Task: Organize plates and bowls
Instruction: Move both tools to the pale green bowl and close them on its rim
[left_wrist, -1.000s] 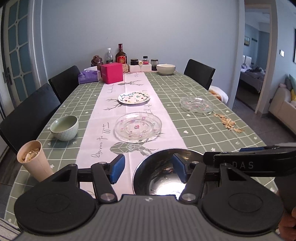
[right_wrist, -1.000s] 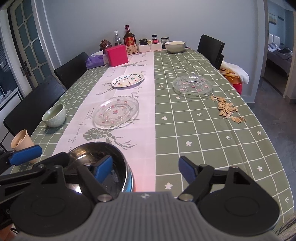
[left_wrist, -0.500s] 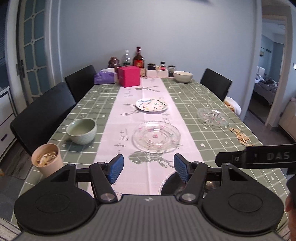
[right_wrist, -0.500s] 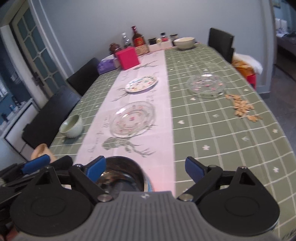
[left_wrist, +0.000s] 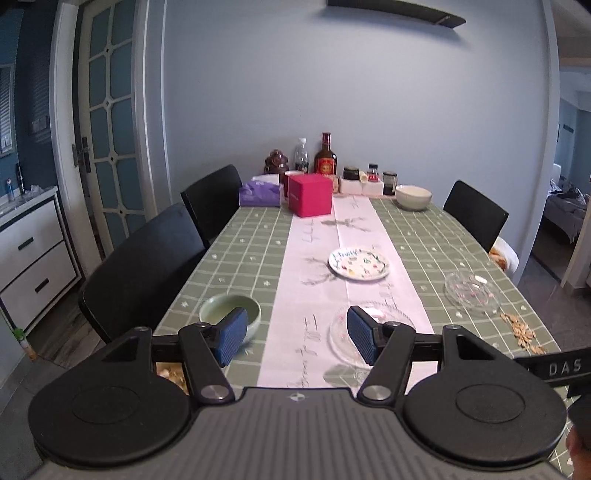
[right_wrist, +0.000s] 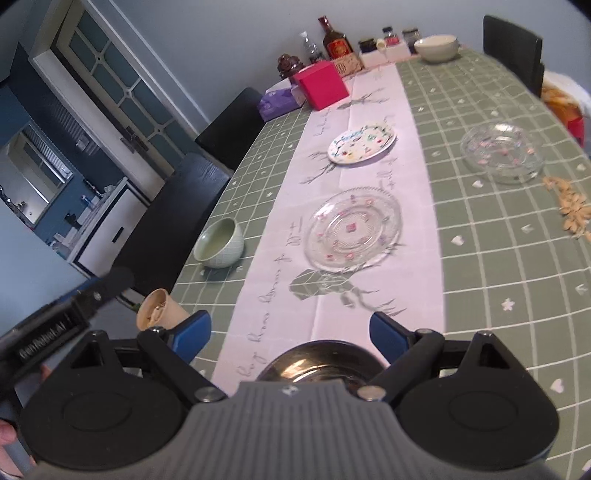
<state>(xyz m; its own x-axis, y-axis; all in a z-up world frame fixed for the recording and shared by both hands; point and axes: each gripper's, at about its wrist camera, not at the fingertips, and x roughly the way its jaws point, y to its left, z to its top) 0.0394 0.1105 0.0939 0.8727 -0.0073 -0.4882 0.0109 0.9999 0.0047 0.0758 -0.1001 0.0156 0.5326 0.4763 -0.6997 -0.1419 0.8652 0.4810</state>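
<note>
My left gripper (left_wrist: 297, 339) is open and empty, raised over the near end of the table. Ahead of it a pale green bowl (left_wrist: 229, 314) sits on the left, and a clear glass plate (left_wrist: 384, 317) is partly hidden by the right finger. My right gripper (right_wrist: 290, 334) is open wide, above a shiny steel bowl (right_wrist: 317, 360) that stands at the table's near edge; its pads do not touch the bowl. Farther up the runner lie the glass plate (right_wrist: 354, 229) and a white patterned plate (right_wrist: 362, 144). A glass dish (right_wrist: 500, 151) is on the right.
A paper cup (right_wrist: 159, 310) of seed shells stands near the left edge, and loose seeds (right_wrist: 574, 206) lie at the right. A white bowl (left_wrist: 413, 195), pink box (left_wrist: 309, 194), tissue pack, bottles and jars crowd the far end. Black chairs line both sides.
Both grippers rose and drew back from the steel bowl, which dropped out of the left wrist view. The right jaws widened off the bowl's rim, and the right view tilted.
</note>
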